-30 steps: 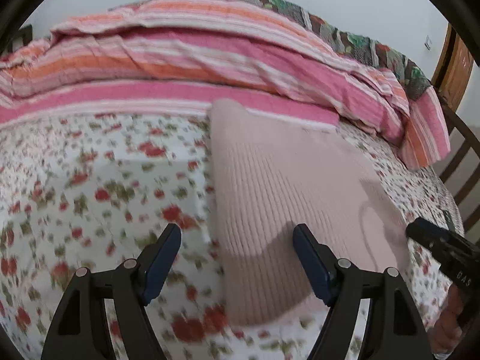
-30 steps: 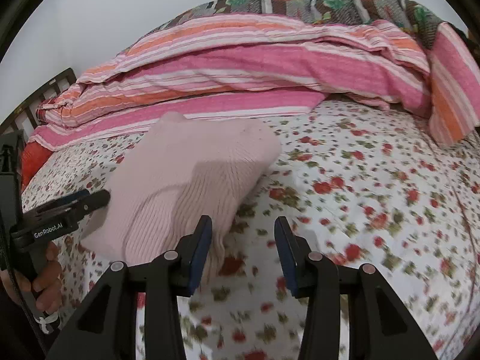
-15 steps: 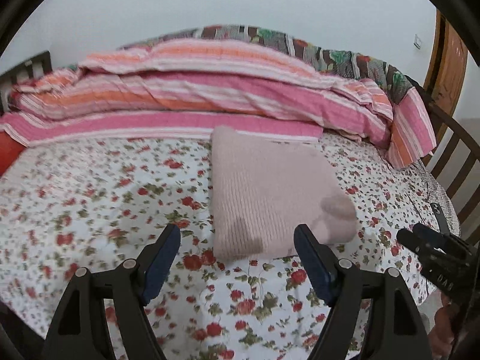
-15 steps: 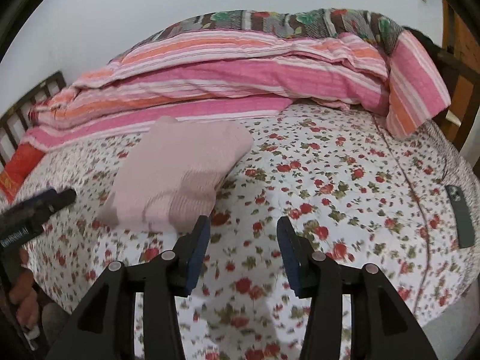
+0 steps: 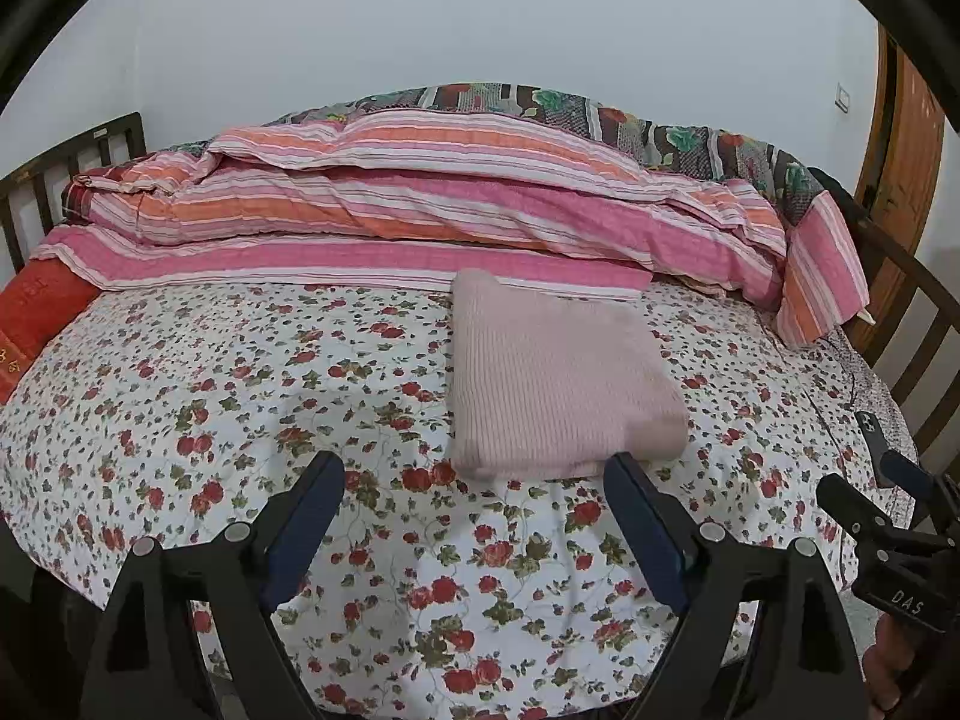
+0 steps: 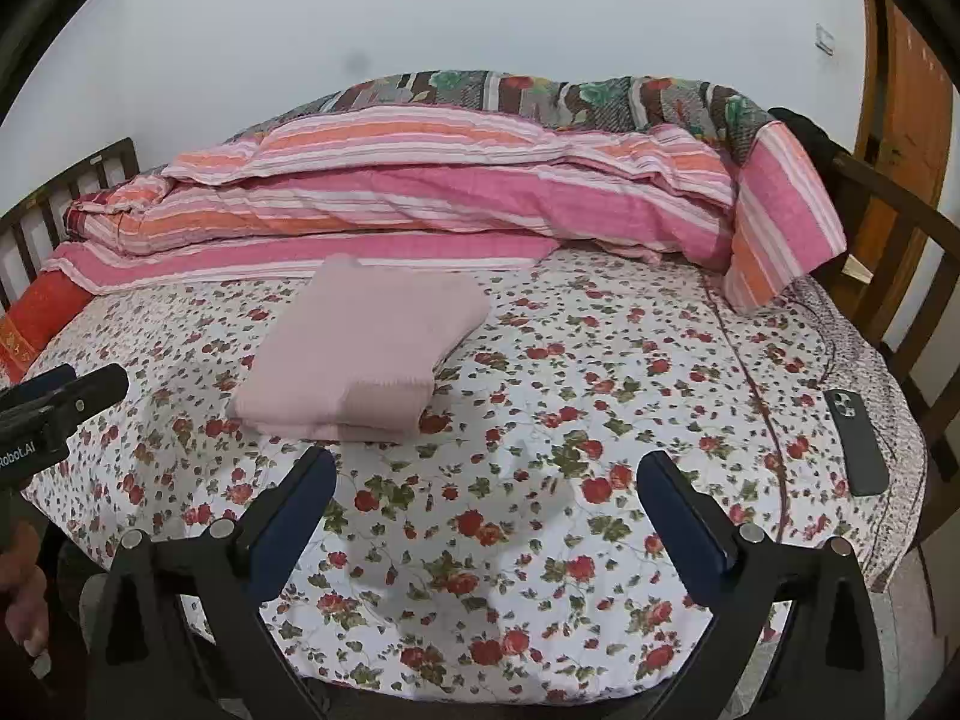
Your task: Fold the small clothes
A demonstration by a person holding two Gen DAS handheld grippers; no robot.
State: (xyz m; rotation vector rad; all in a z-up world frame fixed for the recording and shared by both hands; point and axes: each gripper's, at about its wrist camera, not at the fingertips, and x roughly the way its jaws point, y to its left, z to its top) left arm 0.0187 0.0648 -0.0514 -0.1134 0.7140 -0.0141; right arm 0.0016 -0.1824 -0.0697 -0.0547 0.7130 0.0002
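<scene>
Left wrist view, garment: we found the pink knitted garment (image 5: 558,384) lying folded into a compact block on the floral bedsheet (image 5: 240,396), its far edge touching the striped quilt (image 5: 420,210) heaped along the back of the bed.
Left wrist view, left gripper: the left gripper (image 5: 474,516) stood with its jaws wide apart, having just been opening, and nothing lay between them; only sheet showed in the gap, and the garment sat just beyond the right-hand finger.
Left wrist view, other tool: we noted the right gripper (image 5: 882,516) at the right edge, clear of the garment.
Right wrist view, garment: the same folded block (image 6: 366,354) lay to the left of centre, edges stacked and fairly square, apart from both tools.
Right wrist view, right gripper: its jaws (image 6: 486,504) stood spread wide, having just been opening, with no cloth between them.
Right wrist view, surroundings: a dark phone (image 6: 855,441) lay near the right edge of the bed, well apart from the garment.
Step in hand: we judged the fold finished and released, with both tools drawn clear.
Next move: in our judgement, either a further garment needed fetching, though none showed in either view, or the block needed shifting aside, which would call for a grasp across its whole thickness so the layers stayed together.
</scene>
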